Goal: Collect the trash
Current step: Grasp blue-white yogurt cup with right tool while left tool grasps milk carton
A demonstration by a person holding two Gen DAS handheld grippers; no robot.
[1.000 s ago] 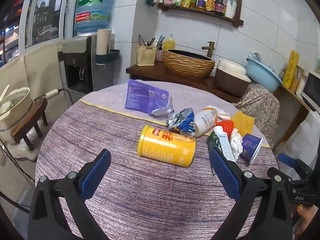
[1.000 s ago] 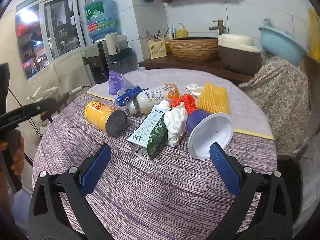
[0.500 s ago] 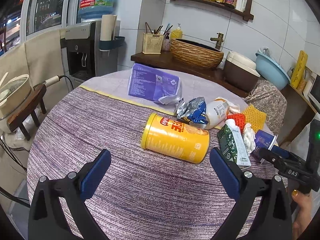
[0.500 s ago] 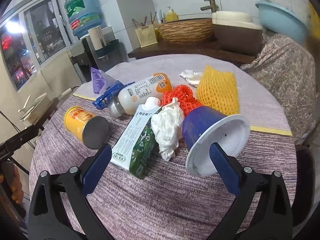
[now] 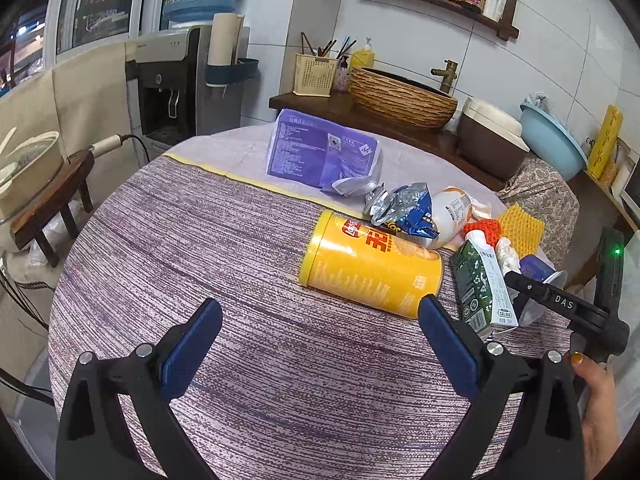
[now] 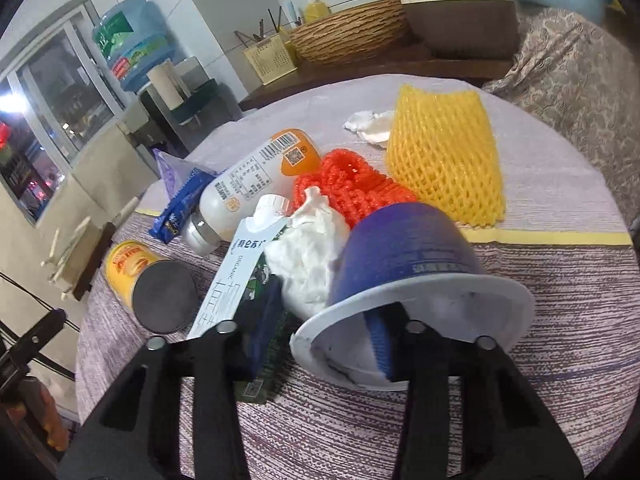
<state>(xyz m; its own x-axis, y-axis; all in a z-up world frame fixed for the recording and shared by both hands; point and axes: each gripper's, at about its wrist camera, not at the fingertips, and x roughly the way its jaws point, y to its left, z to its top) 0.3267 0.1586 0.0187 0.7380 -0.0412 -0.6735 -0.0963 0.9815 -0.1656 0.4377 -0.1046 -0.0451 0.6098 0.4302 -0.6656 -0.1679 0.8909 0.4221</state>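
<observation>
Trash lies in a heap on the round table (image 5: 200, 240). My left gripper (image 5: 316, 344) is open and low over the cloth, just short of a lying yellow chip can (image 5: 368, 268). My right gripper (image 6: 320, 332) is closing on a tipped purple cup (image 6: 404, 248). One finger is inside the cup's mouth and the other is outside its left wall, against a green milk carton (image 6: 236, 276). The inner pad stands clear of that wall. A white tissue (image 6: 312, 256), a bottle (image 6: 256, 184), an orange net (image 6: 348, 184) and a yellow foam net (image 6: 444, 152) lie behind the cup.
A purple bag (image 5: 320, 148) and a blue snack wrapper (image 5: 408, 208) lie farther back. A stool with a pot (image 5: 40, 184) and a water dispenser (image 5: 168, 80) stand to the left. Behind the table is a counter with a woven basin (image 5: 400, 92).
Both grippers have moved forward and down toward the heap. The right jaws have narrowed from wide open, and one finger has entered the purple cup.
</observation>
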